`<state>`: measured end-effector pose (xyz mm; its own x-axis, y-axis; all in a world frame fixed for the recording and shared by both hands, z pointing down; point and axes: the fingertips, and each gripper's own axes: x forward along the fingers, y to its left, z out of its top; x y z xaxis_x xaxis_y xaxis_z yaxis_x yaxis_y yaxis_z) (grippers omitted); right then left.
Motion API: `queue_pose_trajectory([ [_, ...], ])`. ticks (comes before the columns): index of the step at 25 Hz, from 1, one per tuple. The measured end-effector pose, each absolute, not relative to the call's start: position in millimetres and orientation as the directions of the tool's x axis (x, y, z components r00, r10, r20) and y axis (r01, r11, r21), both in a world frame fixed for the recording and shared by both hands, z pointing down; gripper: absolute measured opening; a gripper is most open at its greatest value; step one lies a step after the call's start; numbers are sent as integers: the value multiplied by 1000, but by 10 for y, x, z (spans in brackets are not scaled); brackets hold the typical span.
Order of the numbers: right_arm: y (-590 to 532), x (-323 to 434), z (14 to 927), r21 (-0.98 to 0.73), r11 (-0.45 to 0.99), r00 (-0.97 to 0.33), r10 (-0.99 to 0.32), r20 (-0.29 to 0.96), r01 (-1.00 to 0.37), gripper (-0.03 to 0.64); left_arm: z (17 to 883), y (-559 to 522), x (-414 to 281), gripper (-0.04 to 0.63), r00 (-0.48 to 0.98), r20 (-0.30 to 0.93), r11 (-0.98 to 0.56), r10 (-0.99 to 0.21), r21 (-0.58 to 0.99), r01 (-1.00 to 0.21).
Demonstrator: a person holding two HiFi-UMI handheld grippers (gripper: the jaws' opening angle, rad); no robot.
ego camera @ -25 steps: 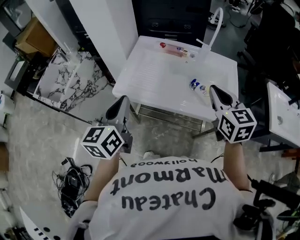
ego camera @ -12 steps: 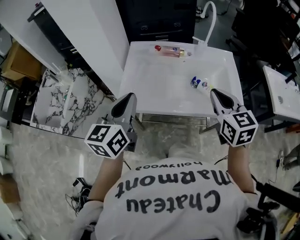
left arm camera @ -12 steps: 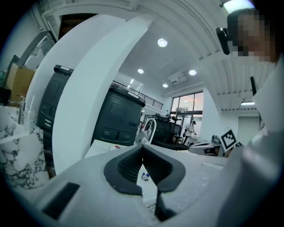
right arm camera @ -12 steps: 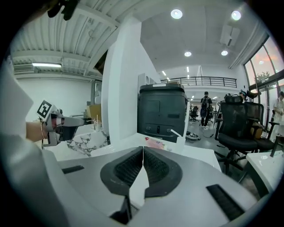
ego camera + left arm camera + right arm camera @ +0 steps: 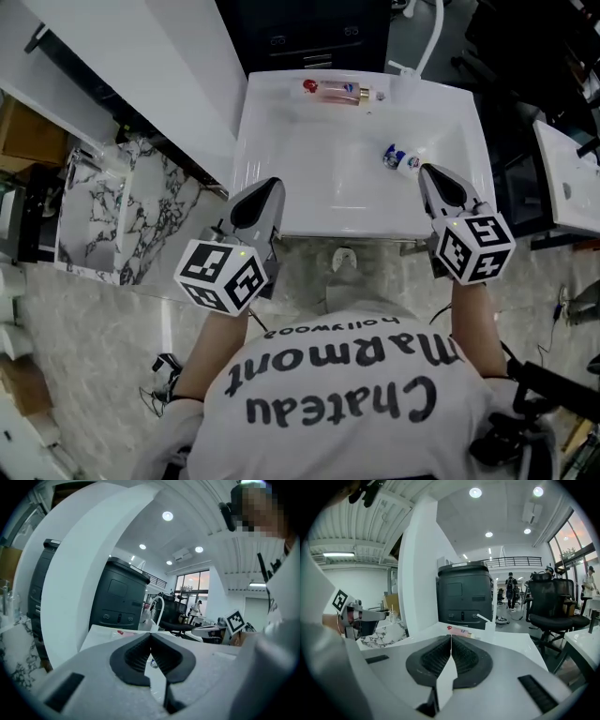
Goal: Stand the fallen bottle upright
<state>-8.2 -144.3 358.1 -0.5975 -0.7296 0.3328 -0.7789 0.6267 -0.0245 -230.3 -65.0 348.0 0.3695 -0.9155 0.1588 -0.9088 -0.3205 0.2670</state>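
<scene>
A pink bottle (image 5: pixel 336 91) with a red cap lies on its side at the far edge of the white table (image 5: pixel 319 169). A small bottle (image 5: pixel 401 160) with a blue cap lies near the table's right side. My left gripper (image 5: pixel 261 199) is shut and empty at the table's near left edge. My right gripper (image 5: pixel 431 176) is shut and empty too, its tip just short of the small bottle. In the right gripper view the pink bottle (image 5: pixel 459 631) shows beyond the shut right gripper (image 5: pixel 451 637). The left gripper (image 5: pixel 151 635) also points over the table.
A white curved faucet (image 5: pixel 427 37) stands at the table's far right corner. A dark cabinet (image 5: pixel 319 37) is behind it. A white panel (image 5: pixel 141 75) and a marble slab (image 5: pixel 103 206) lie to the left, another white table (image 5: pixel 567 178) to the right. An office chair (image 5: pixel 548 602) stands nearby.
The person has stepped closer to the table. Both shut grippers have come forward to its near edge, the left one swinging in from the left.
</scene>
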Motion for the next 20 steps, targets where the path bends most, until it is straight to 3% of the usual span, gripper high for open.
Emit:
queue_pose_trajectory([
  [7,-2187,-132,3588,-31,618,-590,-733,337,-786,14,3525,-1393,-2208,15,408,218,-371,-887,192,-909],
  [14,-2808,-24,3598,-82,611,-600,-730,328,-787,14,3512,-2083,-1912,15,484,170,-447,-858,216,-868],
  [20,-3218,159,3677,-113,605,-604,-727,325,-788,14,3592,-2582,-1542,15,590,233,-562,-773,182,-807],
])
